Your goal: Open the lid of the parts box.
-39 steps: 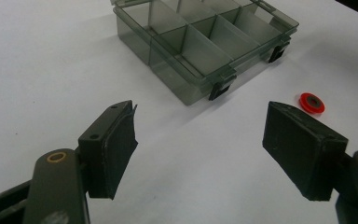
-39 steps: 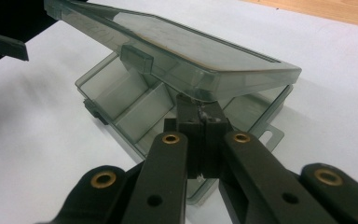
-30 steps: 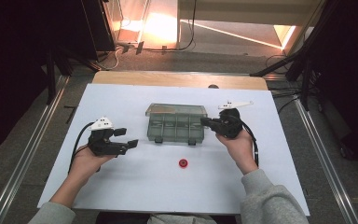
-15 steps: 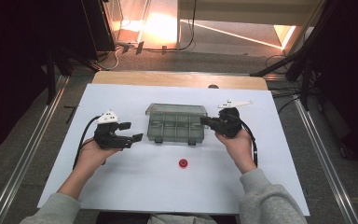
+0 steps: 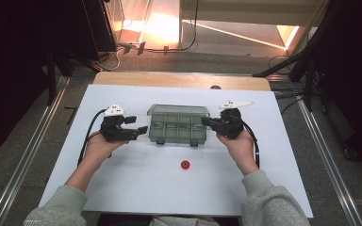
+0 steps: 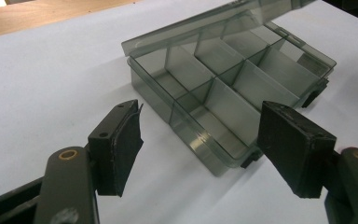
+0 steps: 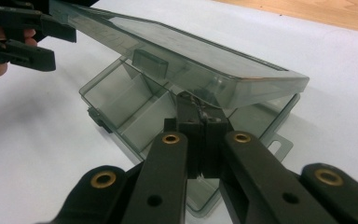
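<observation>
Lying on the white counter (image 5: pixel 122 188) between the two tools, a smoke-grey compartment box (image 5: pixel 178 128) is seen with its lid (image 7: pixel 191 51) raised part-way over the divided tray. The right hand-held gripper (image 5: pixel 206 123) is brought together at the box's near end wall; in its own view the jaws are closed tight just under the lifted lid, seemingly pinched on the tray rim, though the exact contact is hidden by the jaws themselves. The left hand-held gripper (image 5: pixel 141 129) is held with its jaws spread wide apart, the box's opposite end just ahead of them and not yet touched. A small red part (image 5: pixel 185 164) is seen on the counter, nearer the person than either tool and well apart from the box.

The box is judged to be light, stiff and rather slippery thin plastic, likely to skid on the smooth sheet if pushed from one side alone. A hold is best taken on the end wall or rim, not on the lid, which is hinged and would be swung rather than lifted.
</observation>
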The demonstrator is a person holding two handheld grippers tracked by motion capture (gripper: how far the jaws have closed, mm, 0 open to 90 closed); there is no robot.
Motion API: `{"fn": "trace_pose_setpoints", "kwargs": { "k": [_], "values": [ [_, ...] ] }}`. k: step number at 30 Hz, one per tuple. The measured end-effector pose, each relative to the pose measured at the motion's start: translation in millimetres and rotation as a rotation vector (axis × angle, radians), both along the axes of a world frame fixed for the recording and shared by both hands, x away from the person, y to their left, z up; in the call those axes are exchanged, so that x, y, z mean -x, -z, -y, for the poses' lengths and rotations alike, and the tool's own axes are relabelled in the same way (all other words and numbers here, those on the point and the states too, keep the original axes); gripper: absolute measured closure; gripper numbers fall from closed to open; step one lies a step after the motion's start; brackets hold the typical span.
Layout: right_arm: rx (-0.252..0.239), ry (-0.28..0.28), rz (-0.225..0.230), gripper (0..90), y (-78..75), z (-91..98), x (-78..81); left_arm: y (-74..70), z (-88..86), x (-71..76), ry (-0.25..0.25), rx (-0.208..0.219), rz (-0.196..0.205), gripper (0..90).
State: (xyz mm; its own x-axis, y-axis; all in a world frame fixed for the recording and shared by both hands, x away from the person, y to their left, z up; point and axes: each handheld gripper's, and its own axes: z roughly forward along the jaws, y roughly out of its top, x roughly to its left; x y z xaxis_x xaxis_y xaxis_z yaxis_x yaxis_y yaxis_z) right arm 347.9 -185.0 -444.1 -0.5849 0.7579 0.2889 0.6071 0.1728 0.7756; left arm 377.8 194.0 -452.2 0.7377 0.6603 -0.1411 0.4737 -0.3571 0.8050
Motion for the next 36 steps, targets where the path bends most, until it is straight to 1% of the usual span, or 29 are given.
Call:
{"fn": "trace_pose_setpoints", "kwargs": {
  "k": [2,4,7,10,11,13,14,15,16,19,20,21,23,24,25,26,28,29,30,31,32,33,35,36],
  "values": [
    [0.0,0.001,0.0,90.0,0.4,0.9,-0.2,-0.6,1.7,-3.3,0.0,-0.004,0.0,29.7],
    [-0.001,0.003,-0.002,90.0,0.3,1.0,-0.1,-0.6,4.1,-5.9,0.0,-0.004,0.011,29.7],
    [0.001,0.004,-0.003,90.0,0.6,2.2,-0.3,0.5,7.4,-10.7,-0.001,-0.019,0.009,29.8],
    [-0.001,0.006,-0.001,90.0,0.8,2.6,-0.1,2.2,10.8,-15.3,0.0,-0.024,0.009,30.2],
    [-0.001,0.006,-0.001,90.0,0.8,2.7,-0.1,2.7,11.9,-16.3,0.0,-0.019,0.012,33.2],
    [0.002,0.007,-0.001,90.0,0.9,3.3,0.0,3.0,13.8,-19.1,0.002,-0.019,0.01,33.4],
    [-0.001,0.01,-0.001,90.0,0.8,3.5,-0.2,3.5,14.7,-20.0,0.0,-0.013,0.016,33.5],
    [-0.005,0.011,0.0,90.0,0.5,3.9,-0.9,3.5,15.0,-21.1,0.0,-0.016,0.019,33.5],
    [-0.008,0.013,-0.001,90.0,0.2,3.7,-1.4,3.9,15.8,-22.3,-0.002,-0.013,0.014,33.5],
    [-0.009,0.011,0.003,90.0,-0.1,2.6,-2.8,4.7,18.6,-25.8,0.001,-0.018,0.018,34.1],
    [-0.005,0.014,0.003,90.0,-0.4,1.4,-2.5,4.7,19.4,-26.6,0.002,-0.026,0.028,38.3],
    [-0.005,0.014,0.003,90.0,-0.4,1.4,-2.5,5.0,20.9,-27.7,-0.005,-0.021,0.034,38.3],
    [0.003,0.01,0.005,90.0,-0.5,0.4,-2.7,5.1,23.2,-30.4,-0.007,-0.012,0.03,38.4],
    [0.002,0.01,0.007,90.0,-0.6,-0.2,-2.7,5.1,24.4,-31.0,-0.012,-0.021,0.036,43.7],
    [0.003,0.01,0.007,90.0,-0.5,-0.3,-2.8,5.4,25.5,-31.5,-0.01,-0.03,0.045,43.9],
    [0.003,0.01,0.007,90.0,-0.5,-0.3,-2.8,5.5,26.6,-32.2,-0.011,-0.031,0.045,43.9],
    [0.003,0.01,0.007,90.0,-0.2,-0.2,-2.9,5.5,28.0,-33.0,-0.016,-0.033,0.046,47.8],
    [0.003,0.012,0.006,90.0,0.1,-0.3,-2.9,5.3,28.3,-33.5,-0.016,-0.03,0.045,47.8],
    [0.001,0.011,0.004,90.0,0.5,-0.4,-2.9,4.9,28.3,-33.5,-0.015,-0.025,0.051,49.7],
    [0.001,0.012,0.003,90.0,0.7,-0.5,-2.8,4.5,28.1,-33.4,-0.016,-0.023,0.063,53.7],
    [0.002,0.012,0.004,90.0,1.0,-0.5,-2.6,4.1,28.0,-34.0,-0.021,-0.021,0.073,54.2],
    [0.002,0.011,0.004,90.0,1.2,-0.5,-2.5,3.6,28.0,-34.2,-0.026,-0.013,0.073,57.6],
    [0.002,0.014,0.004,90.0,1.3,-0.4,-1.8,2.9,28.0,-35.1,-0.028,-0.008,0.08,58.7],
    [0.0,0.015,0.006,90.0,1.2,-0.1,-1.6,2.8,28.3,-35.2,-0.027,-0.012,0.081,61.2]
  ]
}}
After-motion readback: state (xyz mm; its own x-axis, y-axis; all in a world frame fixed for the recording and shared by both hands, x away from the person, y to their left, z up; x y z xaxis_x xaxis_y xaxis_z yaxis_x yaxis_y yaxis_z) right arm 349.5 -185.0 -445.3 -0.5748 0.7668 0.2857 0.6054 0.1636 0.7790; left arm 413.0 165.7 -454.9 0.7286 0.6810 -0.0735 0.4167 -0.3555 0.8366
